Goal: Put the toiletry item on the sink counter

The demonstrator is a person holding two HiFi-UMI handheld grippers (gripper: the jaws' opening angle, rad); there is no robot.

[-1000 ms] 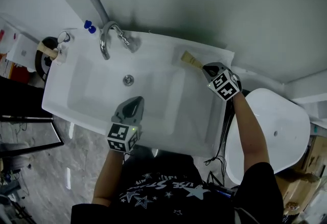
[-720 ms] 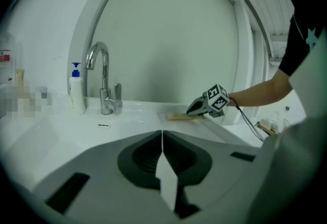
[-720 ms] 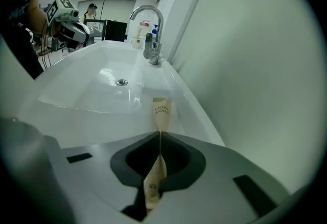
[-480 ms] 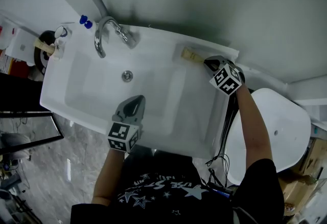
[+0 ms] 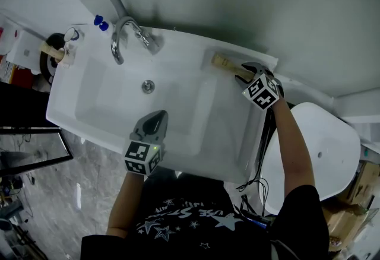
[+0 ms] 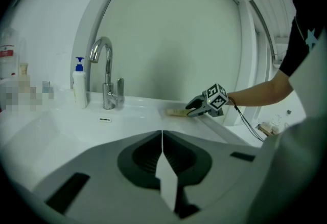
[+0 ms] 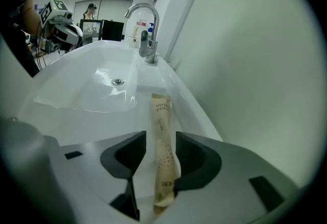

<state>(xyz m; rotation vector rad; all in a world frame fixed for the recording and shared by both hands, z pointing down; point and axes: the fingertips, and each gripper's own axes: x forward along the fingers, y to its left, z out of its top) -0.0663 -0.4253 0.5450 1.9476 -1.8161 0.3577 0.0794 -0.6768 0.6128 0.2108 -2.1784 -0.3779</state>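
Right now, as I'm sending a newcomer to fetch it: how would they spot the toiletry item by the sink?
Start at the white rectangular sink and follow its back edge away from the chrome tap to the flat ledge at the other end. There lies a slim tan paper sachet, the only brown thing there.

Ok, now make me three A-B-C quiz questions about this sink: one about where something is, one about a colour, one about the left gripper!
1. Where does the tan packet lie? A in the basin; B on the counter by the wall; C on the floor.
2. What colour is the pump on the white bottle? A red; B green; C blue.
3. The left gripper is: A shut, empty; B wide open; C holding the bottle.
Answers: 1 B, it lies flat on the counter's back ledge. 2 C, the pump top is blue. 3 A, its jaws meet with nothing between.
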